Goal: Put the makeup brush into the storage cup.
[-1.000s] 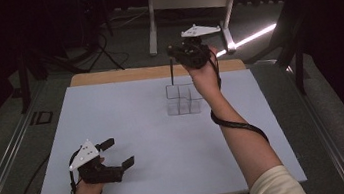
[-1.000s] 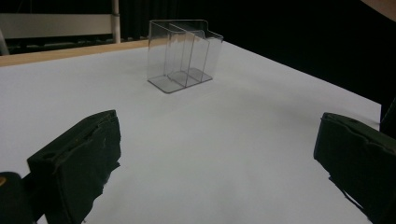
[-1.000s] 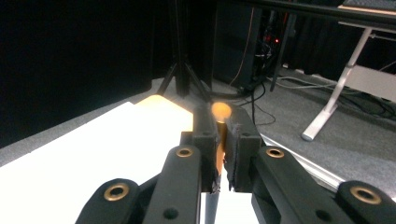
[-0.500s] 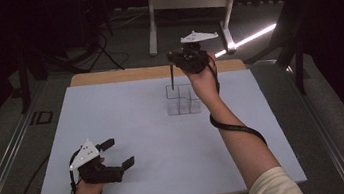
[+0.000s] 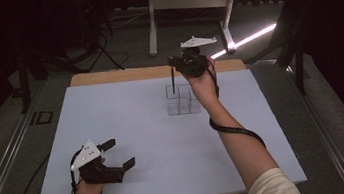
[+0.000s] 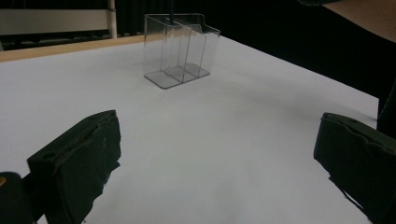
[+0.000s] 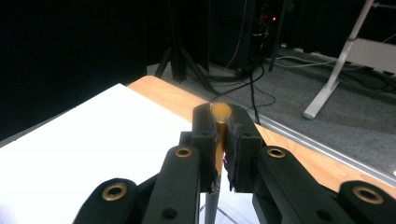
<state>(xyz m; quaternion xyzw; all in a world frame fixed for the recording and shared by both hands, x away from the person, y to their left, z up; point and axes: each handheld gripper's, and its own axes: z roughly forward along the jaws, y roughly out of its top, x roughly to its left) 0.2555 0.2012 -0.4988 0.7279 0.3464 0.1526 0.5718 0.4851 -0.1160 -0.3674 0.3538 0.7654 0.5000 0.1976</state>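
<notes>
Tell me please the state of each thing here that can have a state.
Thin dark pen with orange top: upright, clamped, lower end in the organizer's far-left compartment.
Clear plastic compartment organizer: upright on the white table.
Right gripper: shut on the pen.
Left gripper: open, holding nothing.

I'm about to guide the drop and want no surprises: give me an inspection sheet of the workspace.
Surface: white table top, wooden edge at the far side.
Job's things: clear compartment holder standing upright; dark pen hanging upright, tip at the holder's far-left compartment.
Clutter: nothing seen.
Grippers: right gripper above the holder, jaws shut on the pen; left gripper at the near left, jaws open with nothing between them.
Cables: black cable looped around the right forearm.
Surroundings: dark room, grey floor, white stand legs, floor cables.
</notes>
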